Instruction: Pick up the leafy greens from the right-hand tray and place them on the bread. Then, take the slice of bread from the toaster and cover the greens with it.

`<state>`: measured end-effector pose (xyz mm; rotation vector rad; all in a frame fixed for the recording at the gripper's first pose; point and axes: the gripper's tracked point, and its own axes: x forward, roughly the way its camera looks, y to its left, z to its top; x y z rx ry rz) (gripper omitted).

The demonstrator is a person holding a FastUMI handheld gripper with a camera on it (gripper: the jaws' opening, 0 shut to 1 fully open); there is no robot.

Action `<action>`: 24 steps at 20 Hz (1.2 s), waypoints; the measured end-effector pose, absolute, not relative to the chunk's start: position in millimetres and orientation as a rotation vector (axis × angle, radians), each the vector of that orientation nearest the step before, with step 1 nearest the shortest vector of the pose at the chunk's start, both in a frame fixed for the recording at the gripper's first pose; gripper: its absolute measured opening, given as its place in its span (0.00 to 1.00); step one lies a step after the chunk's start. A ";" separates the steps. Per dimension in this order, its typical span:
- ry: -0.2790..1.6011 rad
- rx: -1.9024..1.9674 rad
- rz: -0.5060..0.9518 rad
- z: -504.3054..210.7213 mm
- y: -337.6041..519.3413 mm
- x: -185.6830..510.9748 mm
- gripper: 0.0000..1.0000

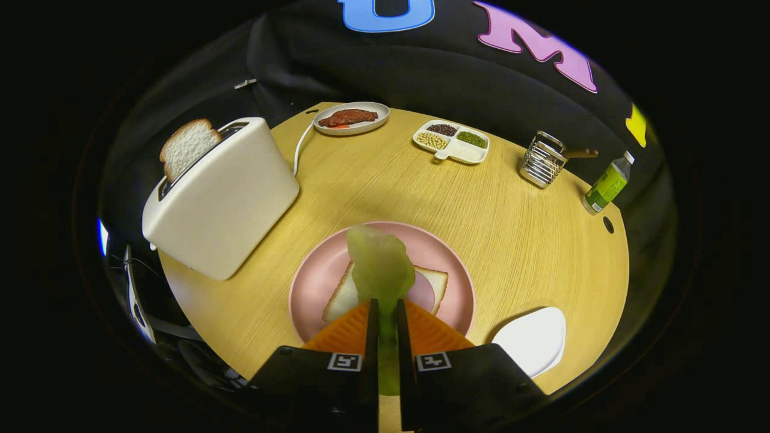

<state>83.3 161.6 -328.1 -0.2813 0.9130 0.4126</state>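
My gripper (pixel 385 316) is shut on the leafy greens (pixel 380 264), a pale green leaf that sticks out ahead of the fingertips. The leaf hangs over a slice of bread (pixel 344 296) with a round of ham on it, lying on a pink plate (pixel 313 279) just beyond the fingers. To the left stands a white toaster (pixel 225 201) with a second slice of bread (pixel 186 147) poking up from its slot. A white tray (pixel 535 340) lies on the table to the right of the fingers, with nothing on it.
At the back of the round wooden table (pixel 511 228) are a plate with a piece of meat (pixel 351 117), a divided dish of beans (pixel 452 141), a wire holder (pixel 541 161) and a green bottle (pixel 606 185). The toaster's cord (pixel 299 149) runs toward the meat plate.
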 end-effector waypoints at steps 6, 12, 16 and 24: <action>0.921 -0.292 0.390 -335.0 161.9 85.4 0.47; 0.903 -0.281 0.424 -330.2 173.8 80.6 0.83; 0.835 -0.255 0.450 -302.2 187.9 79.6 1.00; 0.643 -0.244 0.561 -209.7 244.4 73.2 0.99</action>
